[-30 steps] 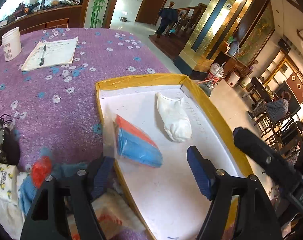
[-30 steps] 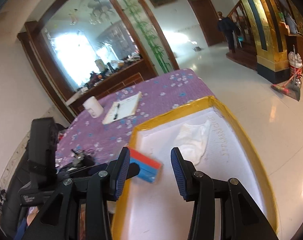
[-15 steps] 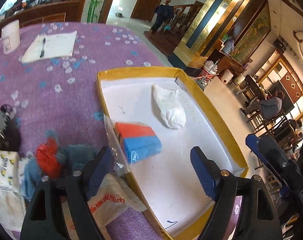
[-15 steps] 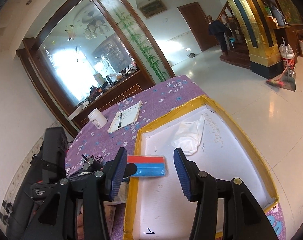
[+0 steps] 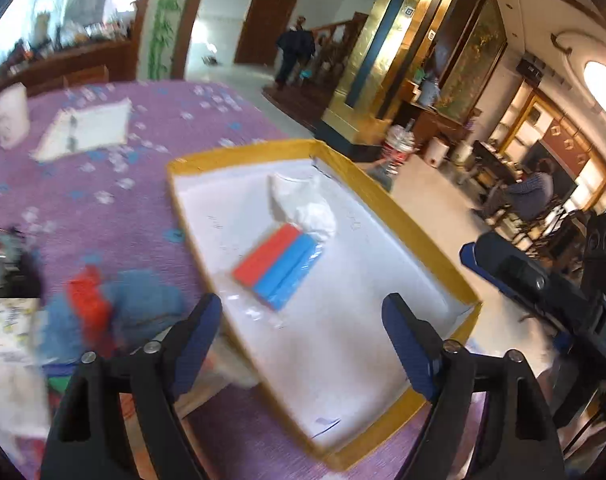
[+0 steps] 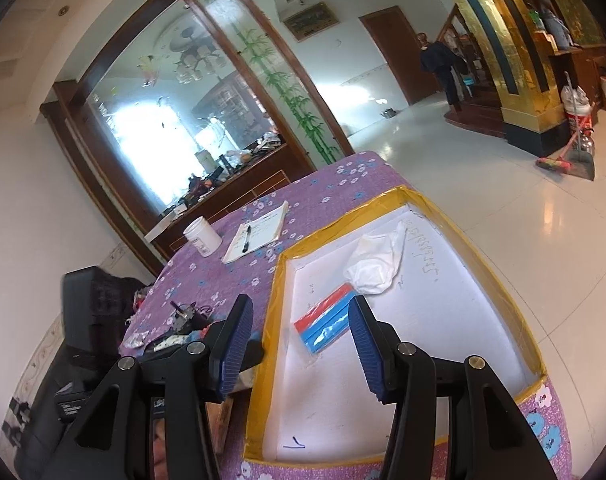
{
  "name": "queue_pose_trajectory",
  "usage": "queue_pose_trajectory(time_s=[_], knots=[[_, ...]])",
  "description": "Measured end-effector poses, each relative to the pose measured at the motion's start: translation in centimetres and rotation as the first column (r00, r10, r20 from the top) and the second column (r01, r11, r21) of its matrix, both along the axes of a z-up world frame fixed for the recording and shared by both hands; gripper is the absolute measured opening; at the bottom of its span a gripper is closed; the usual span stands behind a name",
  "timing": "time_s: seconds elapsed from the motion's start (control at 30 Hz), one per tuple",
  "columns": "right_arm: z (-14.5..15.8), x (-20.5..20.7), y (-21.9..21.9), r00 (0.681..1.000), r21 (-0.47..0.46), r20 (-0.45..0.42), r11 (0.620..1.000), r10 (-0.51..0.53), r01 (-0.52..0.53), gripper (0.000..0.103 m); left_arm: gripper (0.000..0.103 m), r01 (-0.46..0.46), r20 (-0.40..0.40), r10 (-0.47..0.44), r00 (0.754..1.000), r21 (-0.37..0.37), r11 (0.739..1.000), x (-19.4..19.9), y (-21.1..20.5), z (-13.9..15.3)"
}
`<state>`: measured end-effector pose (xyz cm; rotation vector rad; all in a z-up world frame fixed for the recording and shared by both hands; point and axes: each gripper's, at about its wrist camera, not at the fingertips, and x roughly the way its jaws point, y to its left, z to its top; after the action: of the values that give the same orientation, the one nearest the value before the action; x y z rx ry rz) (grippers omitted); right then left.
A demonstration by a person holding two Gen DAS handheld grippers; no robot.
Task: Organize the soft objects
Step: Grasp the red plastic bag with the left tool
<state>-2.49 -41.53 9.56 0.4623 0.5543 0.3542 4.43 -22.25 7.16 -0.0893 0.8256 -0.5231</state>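
Observation:
A red and blue pack in clear wrap (image 5: 277, 266) lies inside the white tray with a yellow rim (image 5: 419, 236), touching a crumpled white cloth (image 5: 303, 208). My left gripper (image 5: 303, 336) is open and empty above the tray's near left edge. A blue and red soft pile (image 5: 115, 308) lies on the purple cloth left of the tray. In the right wrist view the pack (image 6: 327, 322) and white cloth (image 6: 377, 264) lie in the tray (image 6: 275, 300); my right gripper (image 6: 299, 344) is open and empty above the tray's near end.
A notepad with a pen (image 6: 257, 232) and a white jar (image 6: 202, 236) stand at the far side of the purple flowered tablecloth (image 5: 103, 208). Cluttered small items (image 6: 183, 320) lie left of the tray. The table edge drops to the floor on the right.
The red and blue pack went from the tray's left rim to lying flat inside the tray beside the white cloth. Both grippers pulled back and up, staying open.

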Motion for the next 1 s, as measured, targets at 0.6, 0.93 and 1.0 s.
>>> queue_pose_trajectory(time_s=[0.6,0.93,1.0], knots=[[-3.7,-3.4,15.0,0.929,-0.155,-0.055,0.916,0.367,-0.371,0.063,0.102,-0.295,0.102,0.283,0.954,0.131,0.946,-13.0,16.4,-4.1],[-4.8,-3.1,17.1,0.925,-0.226,-0.129,0.898,0.357,-0.378,0.071,0.051,-0.259,-0.037,0.272,0.961,0.208,0.943,-7.5,14.2,-6.0],[-5.0,-3.1,17.2,0.925,-0.230,-0.147,0.897,0.351,-0.377,0.071,0.030,-0.255,-0.027,0.267,0.963,0.212,0.943,-7.5,13.9,-6.0]])
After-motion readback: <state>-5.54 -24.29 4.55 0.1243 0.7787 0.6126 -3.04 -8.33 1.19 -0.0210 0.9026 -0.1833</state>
